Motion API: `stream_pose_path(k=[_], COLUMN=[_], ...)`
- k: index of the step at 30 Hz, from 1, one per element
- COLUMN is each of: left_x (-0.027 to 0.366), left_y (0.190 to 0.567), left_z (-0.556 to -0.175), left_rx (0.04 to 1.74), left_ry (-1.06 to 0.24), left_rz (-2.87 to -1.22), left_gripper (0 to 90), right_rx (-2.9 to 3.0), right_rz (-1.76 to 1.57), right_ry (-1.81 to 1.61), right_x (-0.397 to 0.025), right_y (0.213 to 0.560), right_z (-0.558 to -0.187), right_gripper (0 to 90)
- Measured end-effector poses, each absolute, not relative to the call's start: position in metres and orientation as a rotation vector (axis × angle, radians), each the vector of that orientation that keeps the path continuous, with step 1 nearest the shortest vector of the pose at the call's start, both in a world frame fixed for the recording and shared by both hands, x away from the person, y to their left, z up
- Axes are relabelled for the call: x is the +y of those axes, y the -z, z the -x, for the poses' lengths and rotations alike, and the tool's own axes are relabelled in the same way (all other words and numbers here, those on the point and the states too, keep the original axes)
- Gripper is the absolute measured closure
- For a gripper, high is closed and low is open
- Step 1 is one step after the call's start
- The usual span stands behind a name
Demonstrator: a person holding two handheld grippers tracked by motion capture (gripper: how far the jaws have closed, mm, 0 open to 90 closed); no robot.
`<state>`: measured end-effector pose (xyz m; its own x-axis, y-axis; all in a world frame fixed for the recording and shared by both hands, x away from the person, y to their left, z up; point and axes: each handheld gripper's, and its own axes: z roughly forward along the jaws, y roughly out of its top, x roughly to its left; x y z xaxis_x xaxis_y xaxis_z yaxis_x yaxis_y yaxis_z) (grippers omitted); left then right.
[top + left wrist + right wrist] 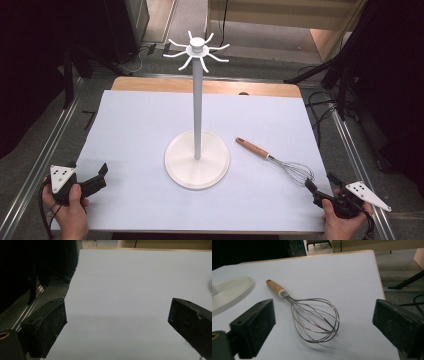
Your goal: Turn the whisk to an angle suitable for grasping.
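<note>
With your right gripper (324, 322) spread wide, close its jaws squarely on the whisk (312, 317) near you; left gripper (117, 322) waits spread.

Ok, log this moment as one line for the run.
left tongs: open, over bare sheet | right tongs: open, facing whisk | whisk: flat on table, untouched | hook stand: empty

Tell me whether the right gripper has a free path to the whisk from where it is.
Probably yes. The right gripper sits just behind the whisk, jaws wide open, and the wire head lies on the bare white sheet between them. The stand base is off to one side.
</note>
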<state>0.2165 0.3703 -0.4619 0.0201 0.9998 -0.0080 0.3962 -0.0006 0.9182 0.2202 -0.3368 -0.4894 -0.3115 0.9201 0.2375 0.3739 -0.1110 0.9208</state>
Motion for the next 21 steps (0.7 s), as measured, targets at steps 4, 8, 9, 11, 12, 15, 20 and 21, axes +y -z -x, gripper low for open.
stream_pose_path(k=[4,8,9,11,12,15,20,21], left_x=[0.37,0.371,0.37,0.37,0.37,0.37,0.37,0.371], left_y=[0.462,0.462,0.462,0.462,0.462,0.462,0.462,0.462], left_z=[-0.217,-0.216,-0.216,-0.216,-0.216,-0.216,-0.215,-0.215], left_rx=[1.486,1.483,1.481,1.484,1.484,1.481,1.478,1.476], left_ry=[-0.971,-0.971,-0.97,-0.969,-0.969,-0.97,-0.975,-0.974], left_rz=[-1.508,-1.508,-1.509,-1.508,-1.508,-1.508,-1.493,-1.491], left_gripper=[2.6,2.6,2.6,2.6,2.6,2.6,2.6,2.6], right_rx=[1.672,1.705,1.709,1.696,1.69,1.683,1.703,1.711], right_rz=[-1.442,-1.465,-1.465,-1.473,-1.479,-1.479,-1.435,-1.418], right_ry=[-1.392,-1.416,-1.413,-1.389,-1.382,-1.363,-1.347,-1.34], right_x=[-0.335,-0.338,-0.339,-0.34,-0.34,-0.34,-0.334,-0.332], right_y=[0.488,0.483,0.482,0.479,0.477,0.473,0.468,0.466], right_z=[-0.222,-0.224,-0.224,-0.226,-0.226,-0.226,-0.226,-0.227], right_gripper=[0.5,0.6,1.3,6.1,7.3,7.5,17.0,16.3])
